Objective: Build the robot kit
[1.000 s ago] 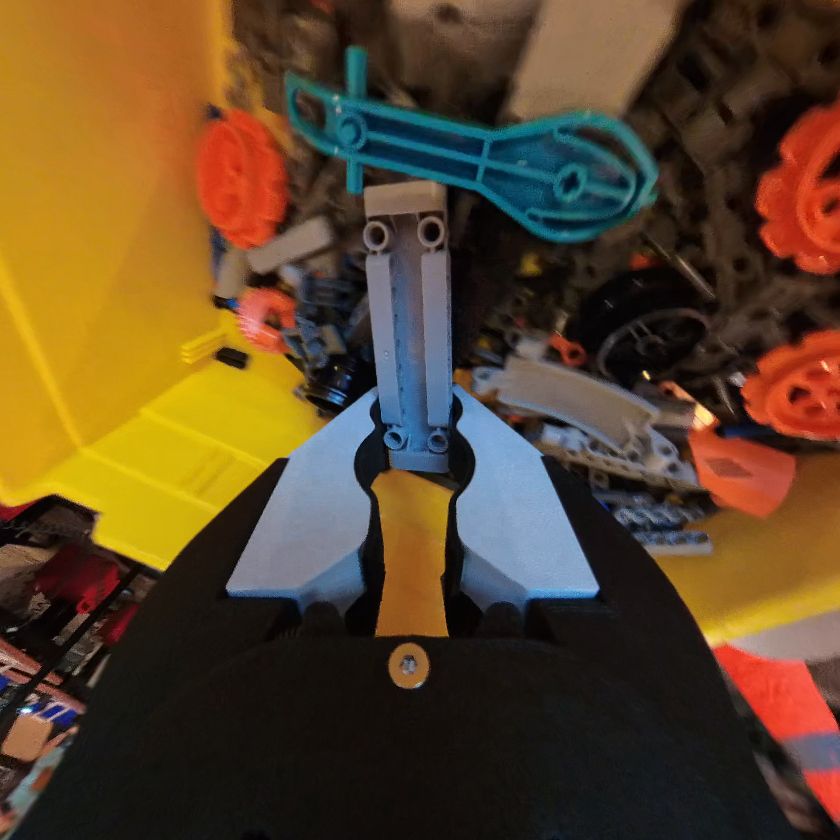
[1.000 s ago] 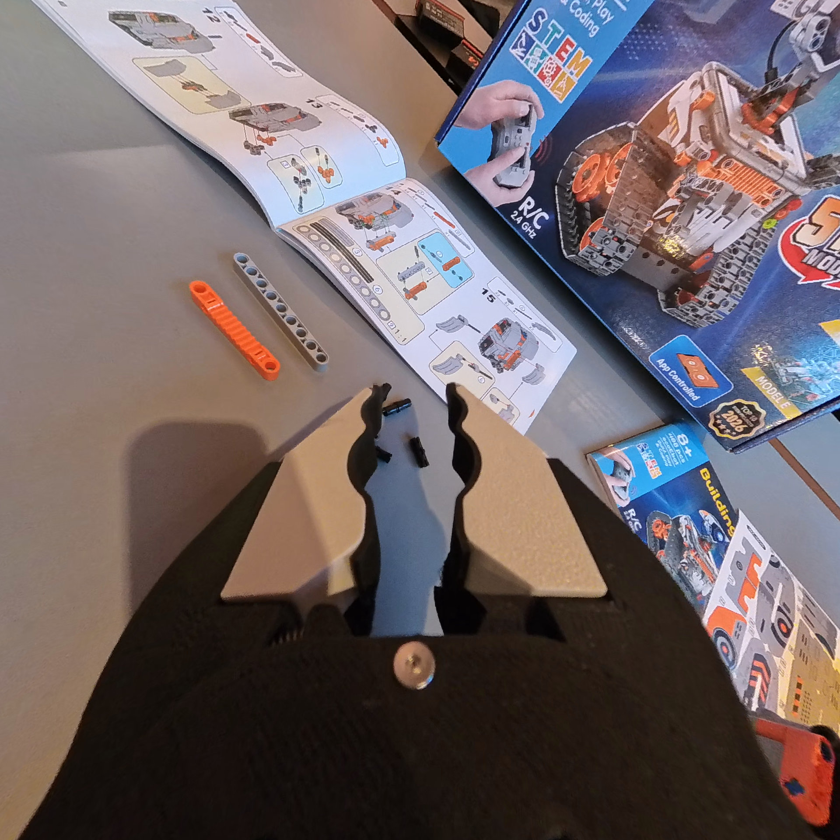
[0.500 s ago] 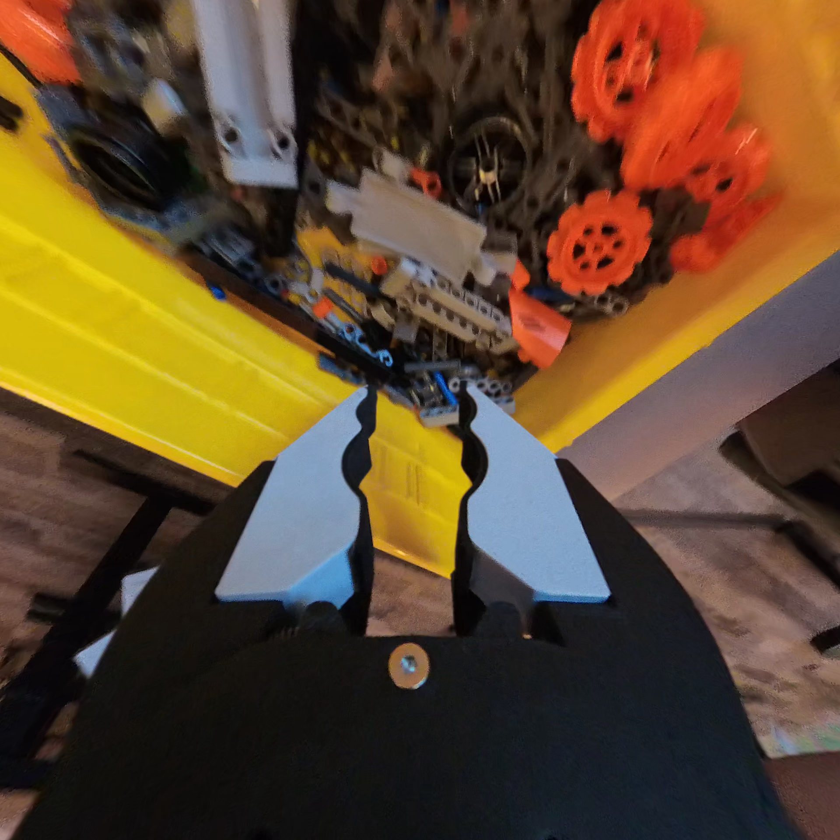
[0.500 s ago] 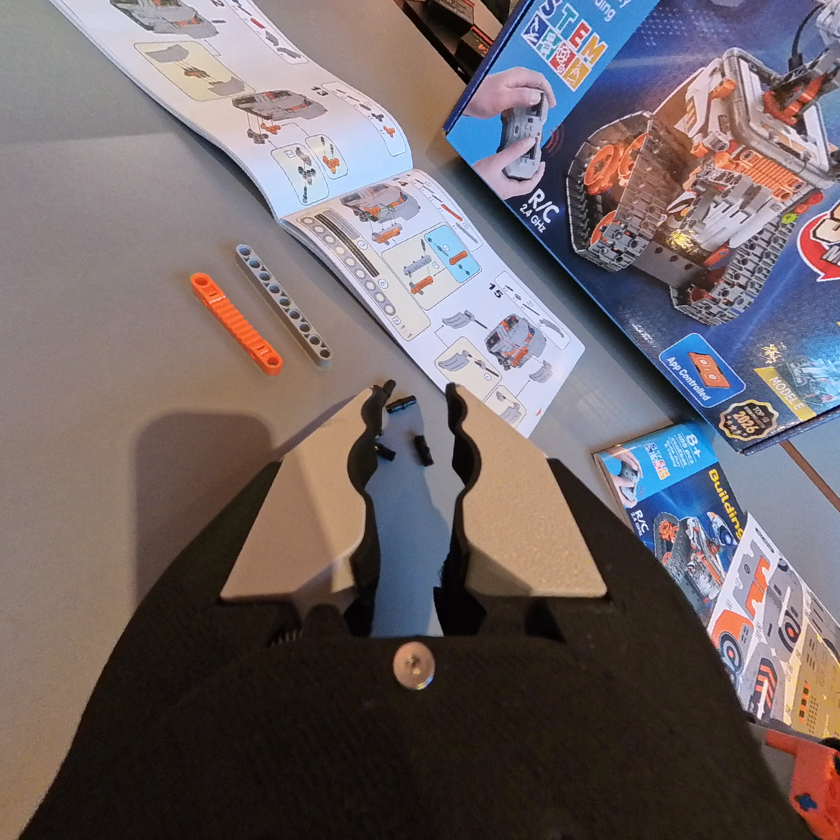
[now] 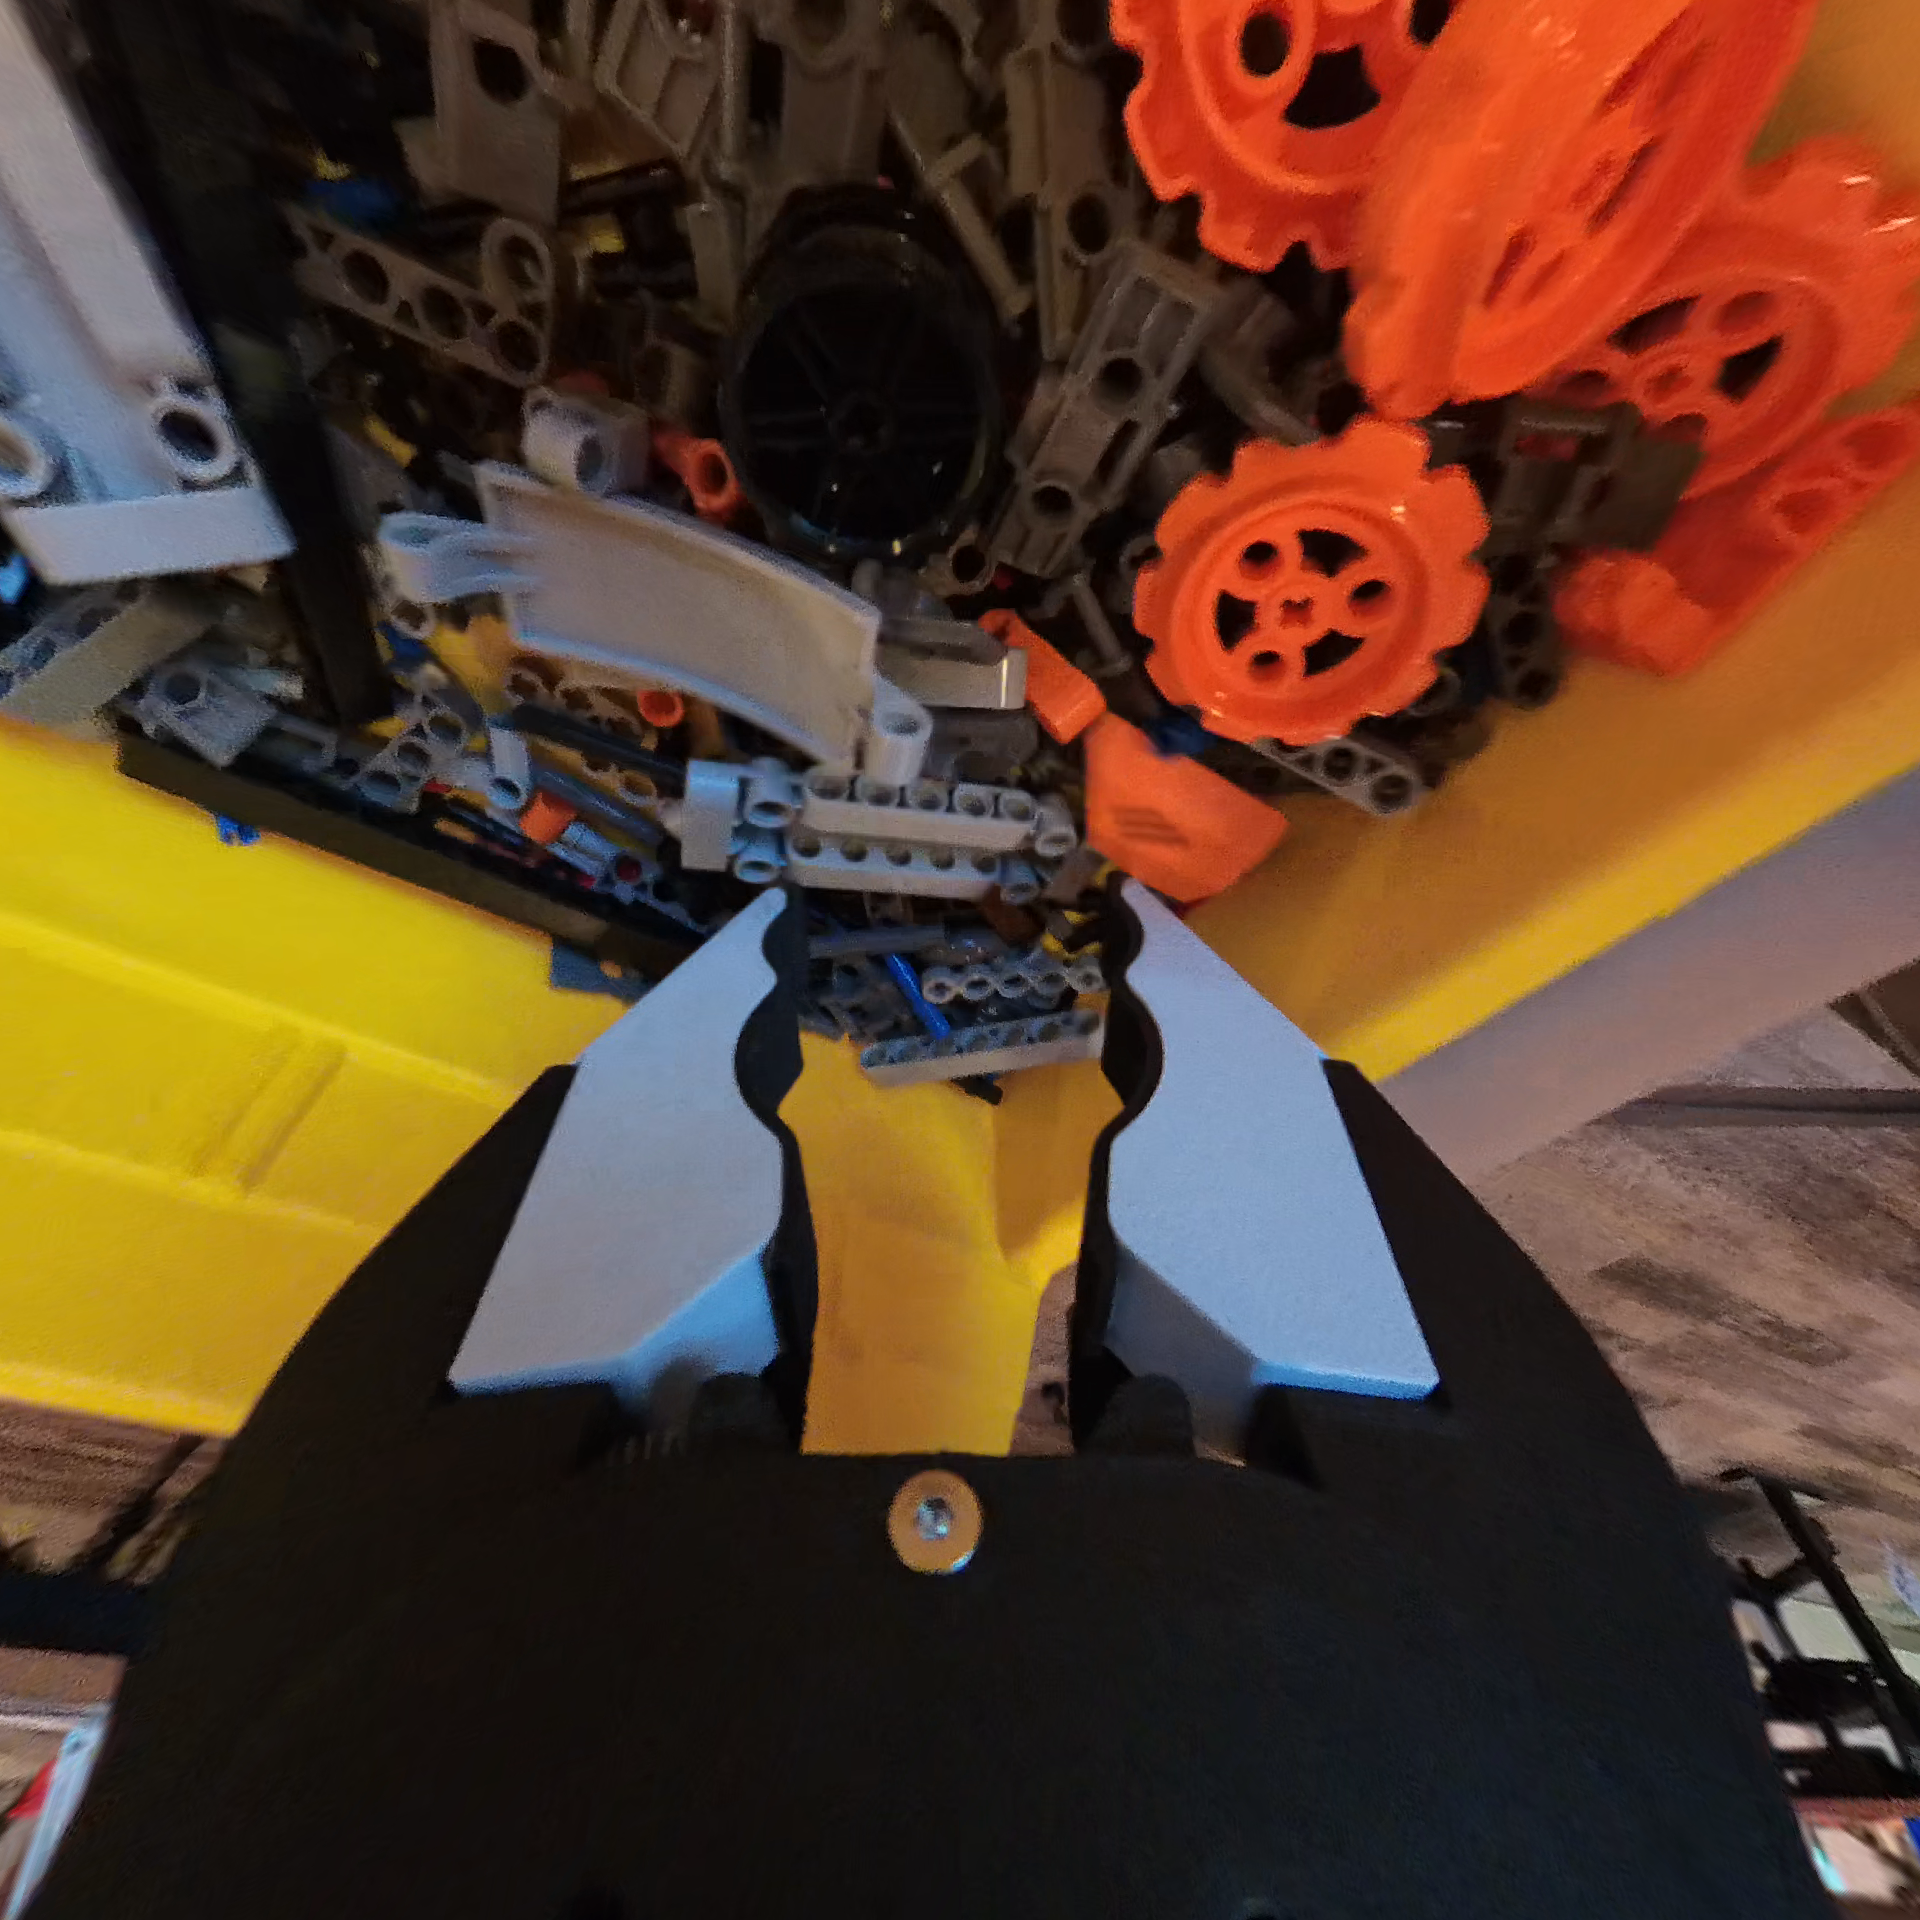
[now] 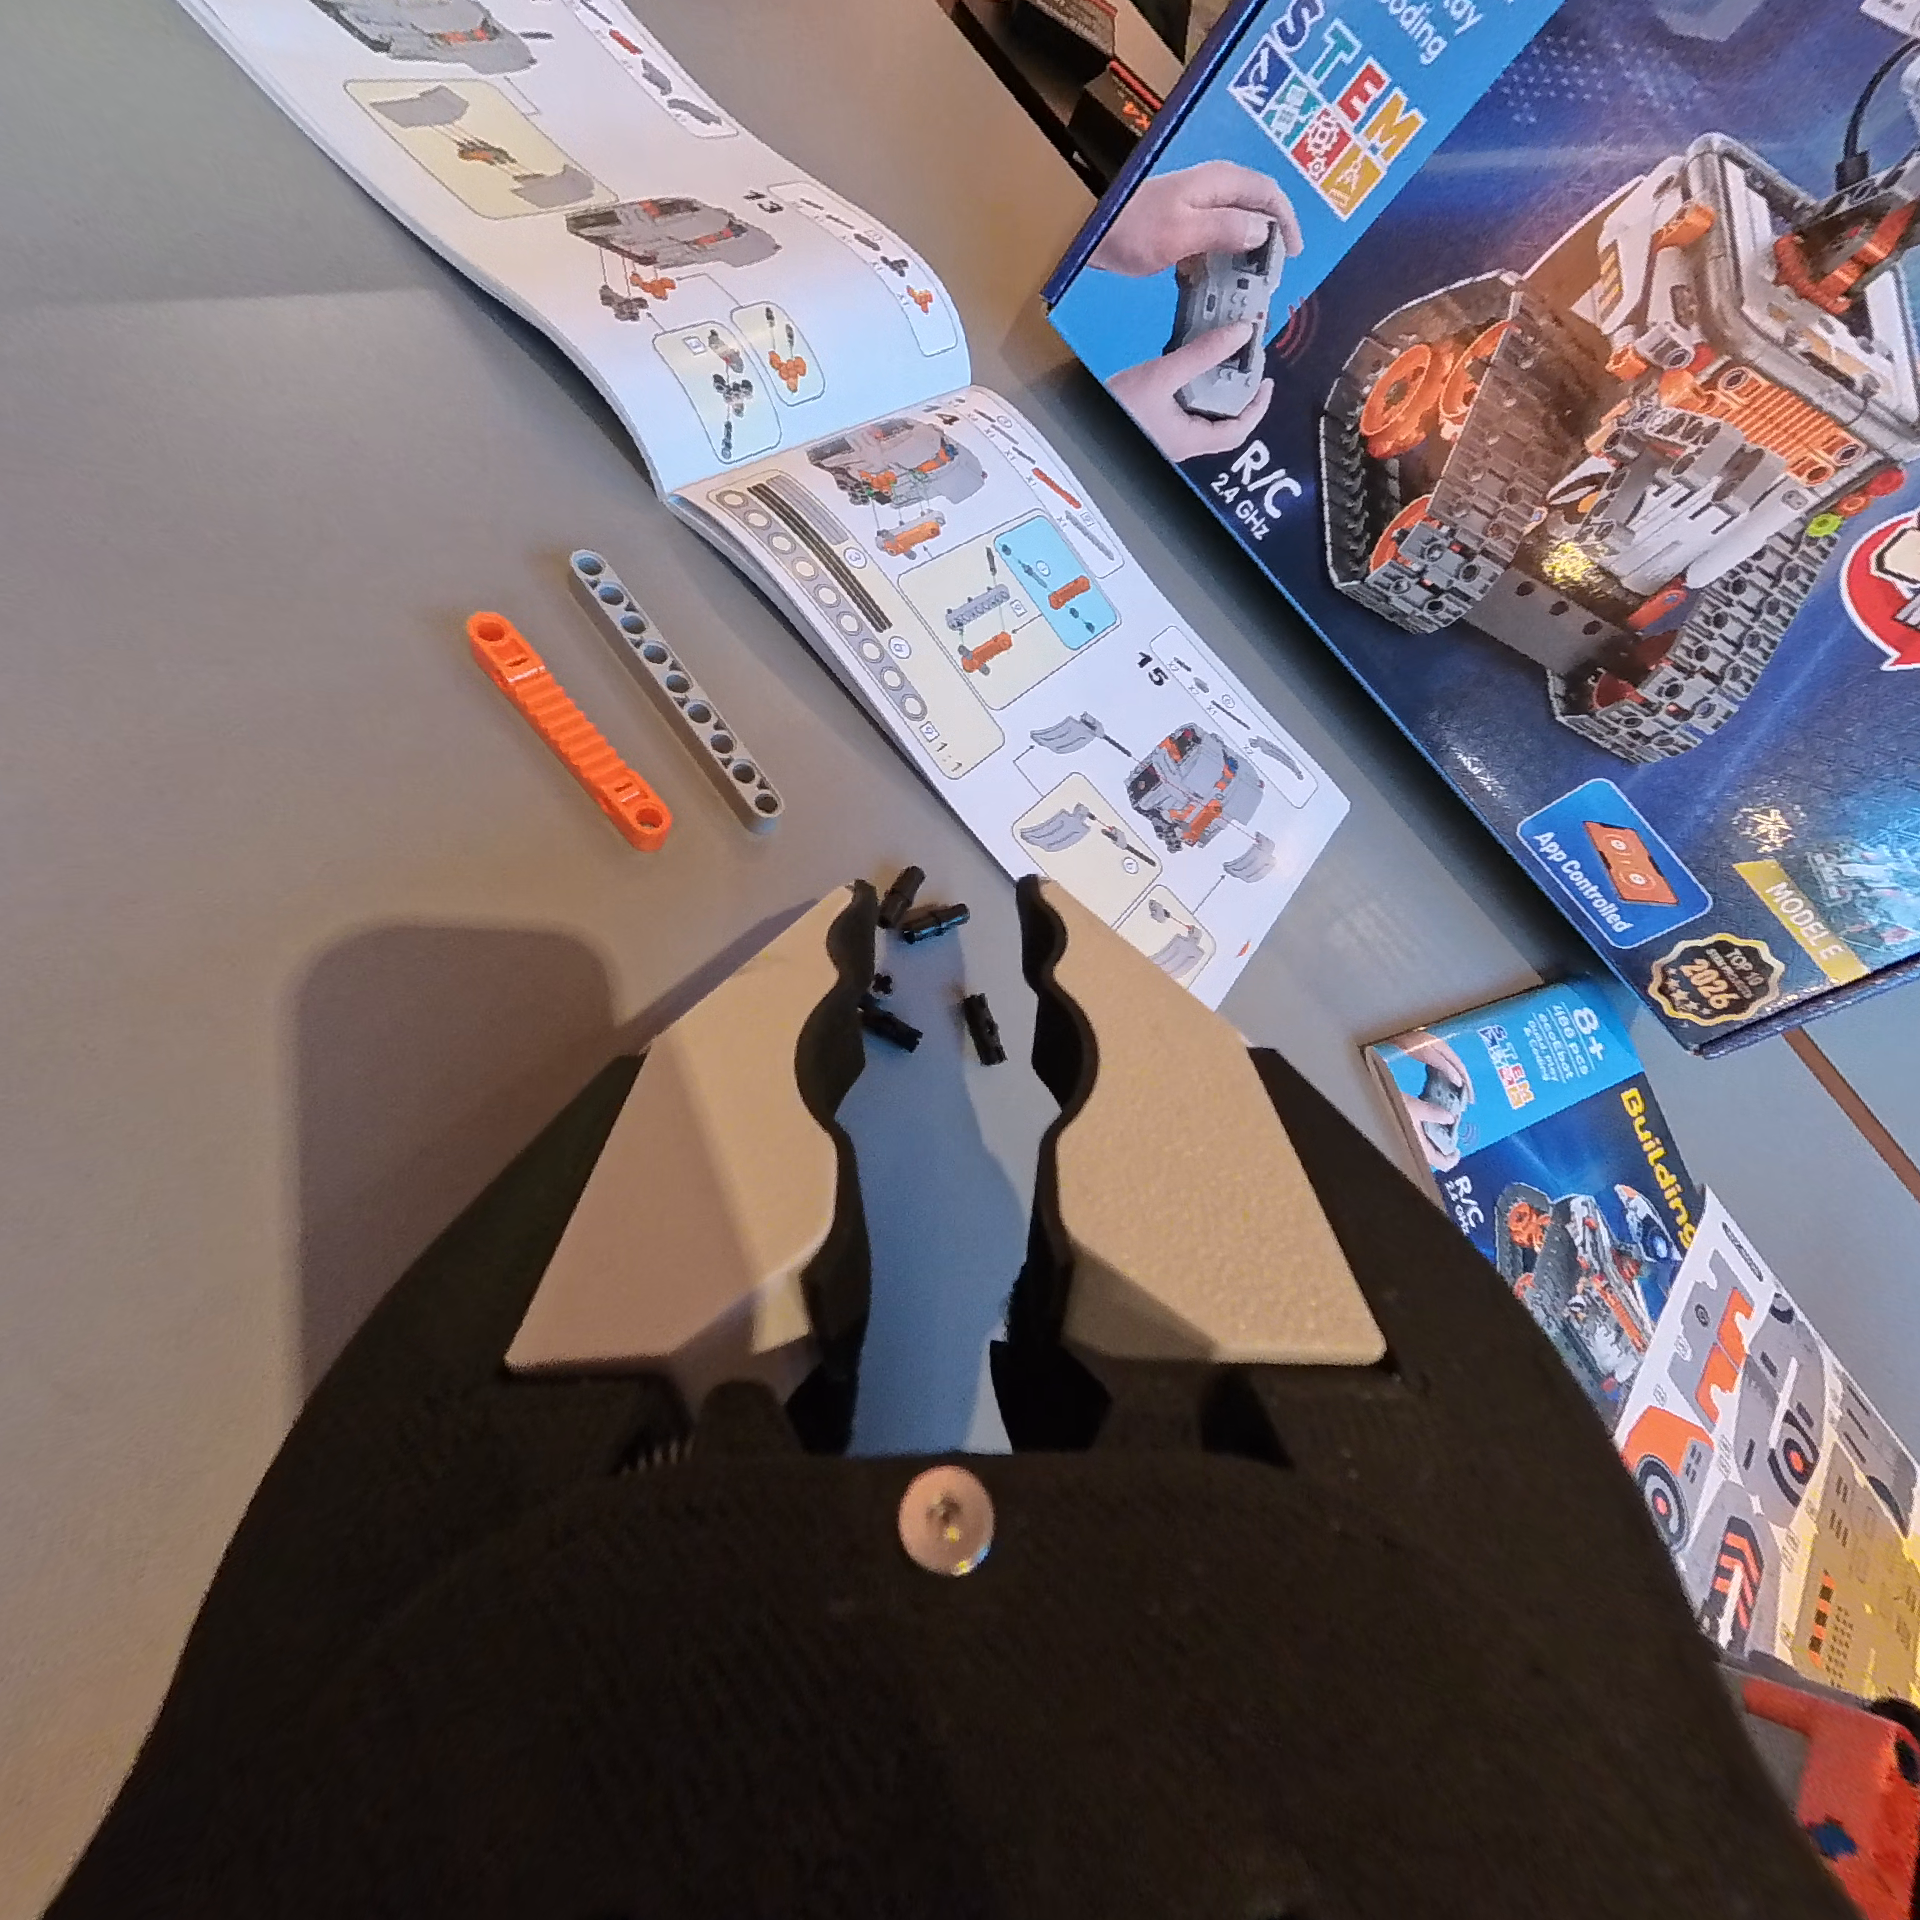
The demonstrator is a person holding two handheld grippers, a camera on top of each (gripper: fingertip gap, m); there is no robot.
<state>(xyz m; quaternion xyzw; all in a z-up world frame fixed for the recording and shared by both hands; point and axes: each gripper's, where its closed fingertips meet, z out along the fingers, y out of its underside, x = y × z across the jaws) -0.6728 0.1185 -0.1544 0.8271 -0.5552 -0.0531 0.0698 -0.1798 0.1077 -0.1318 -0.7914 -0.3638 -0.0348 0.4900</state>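
— What do the fingers look like on your side?

— My left gripper (image 5: 951,904) has its fingers spread with nothing between them. The tips hang over the near edge of a yellow bin (image 5: 260,1039), just above a heap of building-toy parts. Nearest the tips is a light grey beam with holes (image 5: 914,821); a thinner grey beam (image 5: 982,1044) shows through the gap. I can't tell whether either tip touches the heap.

— And the right?

— My right gripper (image 6: 940,894) is parted too, narrower, and empty. It hovers over several small black pins (image 6: 935,920) scattered on the table; the left tip sits just beside two of them.

— What's around?

— In the bin: a curved white panel (image 5: 686,603), a black wheel (image 5: 862,374) and orange gears (image 5: 1299,592) piled to the right. On the grey table (image 6: 208,416): an orange ribbed bar (image 6: 566,727) beside a grey holed beam (image 6: 675,691), an open instruction booklet (image 6: 831,436), a blue toy box (image 6: 1558,416) and a smaller leaflet (image 6: 1558,1195). Past the bin there's floor, blurred.
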